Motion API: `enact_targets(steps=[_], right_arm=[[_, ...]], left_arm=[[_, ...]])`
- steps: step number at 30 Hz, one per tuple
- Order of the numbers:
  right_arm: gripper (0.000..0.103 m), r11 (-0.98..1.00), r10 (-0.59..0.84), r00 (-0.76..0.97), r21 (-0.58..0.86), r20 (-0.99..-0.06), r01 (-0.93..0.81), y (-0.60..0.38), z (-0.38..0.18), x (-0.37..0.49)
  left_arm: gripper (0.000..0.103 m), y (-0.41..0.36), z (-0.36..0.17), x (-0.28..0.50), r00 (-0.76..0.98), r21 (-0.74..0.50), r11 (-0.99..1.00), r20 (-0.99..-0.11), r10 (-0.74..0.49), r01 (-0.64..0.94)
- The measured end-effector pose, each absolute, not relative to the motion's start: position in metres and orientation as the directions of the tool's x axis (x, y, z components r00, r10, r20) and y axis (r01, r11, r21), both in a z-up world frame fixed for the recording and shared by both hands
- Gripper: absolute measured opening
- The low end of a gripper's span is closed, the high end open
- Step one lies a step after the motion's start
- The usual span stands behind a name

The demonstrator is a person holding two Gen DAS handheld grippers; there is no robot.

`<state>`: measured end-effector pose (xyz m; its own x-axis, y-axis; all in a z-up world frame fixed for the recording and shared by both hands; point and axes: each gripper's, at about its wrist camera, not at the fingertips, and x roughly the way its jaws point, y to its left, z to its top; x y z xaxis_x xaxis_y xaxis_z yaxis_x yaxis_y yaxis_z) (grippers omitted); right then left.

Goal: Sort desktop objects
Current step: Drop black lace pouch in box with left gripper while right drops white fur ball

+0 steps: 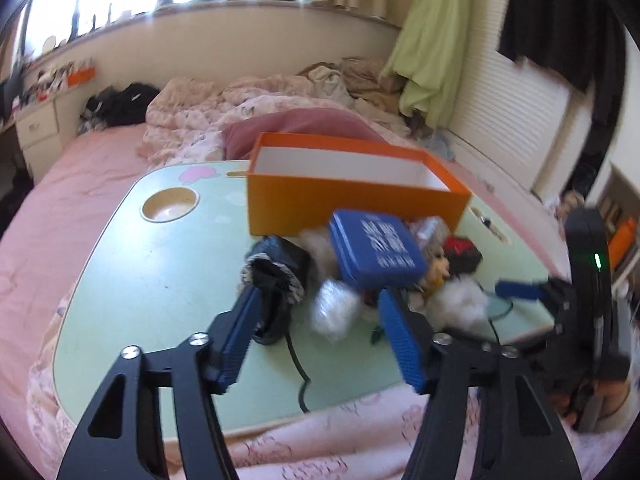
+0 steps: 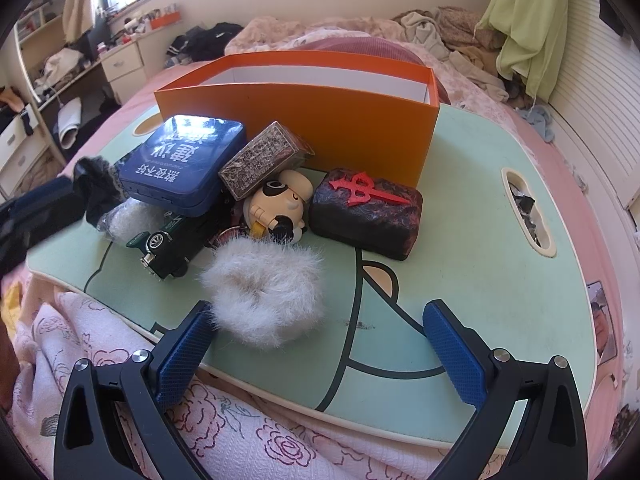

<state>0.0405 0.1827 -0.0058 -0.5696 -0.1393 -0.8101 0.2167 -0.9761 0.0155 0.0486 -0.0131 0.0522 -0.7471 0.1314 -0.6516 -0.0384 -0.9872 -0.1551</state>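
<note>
One pale green lap worktop (image 2: 460, 240) with a cartoon print is seen resting on a bed covered in pink bedding (image 1: 80, 184). One open orange cardboard box (image 2: 320, 120) with a white inside is stood at the far side of the worktop, and nothing can be seen inside it from either view.

In front of the box one cluster of small things is gathered. One flat blue tin with white lettering (image 2: 184, 160) is propped on top of the pile. One small brown patterned packet wrapped in clear film (image 2: 264, 158) is leaned against the box wall just beside the tin. One cream panda-faced toy figure (image 2: 280, 208) is laid below the packet, and one dark green toy car (image 2: 172, 248) is parked beneath the tin. One dark block with a red character on top (image 2: 366, 212) is set to the right of the figure. One white fluffy scrunchie (image 2: 266, 296) is placed nearest the right tongs (image 2: 324, 356), which are held wide open and empty, the left pad brushed by the fur.

The left tongs (image 1: 320, 336) are about half open. One black fuzzy scrunchie (image 1: 276, 280) is touched by the left pad only, and no grip is shown. One clear crinkled wrapper (image 1: 334, 308) is seen between the fingers, beyond the tips.
</note>
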Motion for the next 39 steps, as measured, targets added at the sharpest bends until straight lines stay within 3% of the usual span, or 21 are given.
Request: enact_targets(steps=[5,9,13,15,17,22,24,25,29,35,39], right_arm=[[0.103,-0.976,-0.149,-0.573,0.026,-0.806,0.216,0.177,-0.003,0.039],[0.1,-0.959,-0.265,-0.592,0.144,-0.761,0.244,0.185,0.004,0.04],[0.095,-0.938,-0.341,-0.629,0.211,-0.699,0.274,0.19,0.015,0.046],[0.093,-0.935,-0.346,-0.635,0.2,-0.691,0.292,0.185,0.018,0.047],[0.091,-0.934,-0.343,-0.629,0.184,-0.698,0.305,0.178,0.018,0.047],[0.087,-0.942,-0.314,-0.628,0.153,-0.712,0.299,0.174,0.017,0.035],[0.063,-0.946,-0.3,-0.606,0.146,-0.737,0.29,0.172,0.012,0.029],[0.038,-0.942,-0.31,-0.59,0.156,-0.745,0.297,0.172,0.008,0.028],[0.037,-0.93,-0.355,-0.645,0.186,-0.677,0.317,0.178,0.017,0.042],[0.037,-0.924,-0.383,-0.746,0.227,-0.544,0.309,0.194,0.042,0.058],[0.037,-0.936,-0.348,-0.813,0.216,-0.466,0.277,0.194,0.088,0.037]], left_arm=[[0.051,-0.04,0.038,0.013,-0.719,-0.193,-0.979,-0.69,0.088,0.066],[0.051,-0.055,0.006,-0.009,-0.651,-0.266,-0.956,-0.749,0.123,0.126],[0.051,-0.066,0.018,0.003,-0.71,-0.317,-0.94,-0.691,0.136,0.128],[0.053,-0.074,0.028,0.008,-0.747,-0.33,-0.933,-0.654,0.118,0.141],[0.063,-0.083,0.034,0.005,-0.762,-0.33,-0.927,-0.642,0.083,0.177],[0.063,-0.079,0.026,-0.033,-0.699,-0.32,-0.933,-0.706,0.117,0.167],[0.055,-0.069,0.015,-0.039,-0.668,-0.338,-0.934,-0.723,0.178,0.117],[0.046,-0.065,0.011,-0.039,-0.662,-0.34,-0.933,-0.727,0.183,0.115],[0.034,-0.067,0.018,-0.016,-0.704,-0.363,-0.925,-0.686,0.184,0.112],[0.032,-0.077,0.074,0.027,-0.821,-0.406,-0.911,-0.542,0.178,0.071],[0.032,-0.057,0.119,0.015,-0.86,-0.361,-0.932,-0.477,0.183,0.002]])
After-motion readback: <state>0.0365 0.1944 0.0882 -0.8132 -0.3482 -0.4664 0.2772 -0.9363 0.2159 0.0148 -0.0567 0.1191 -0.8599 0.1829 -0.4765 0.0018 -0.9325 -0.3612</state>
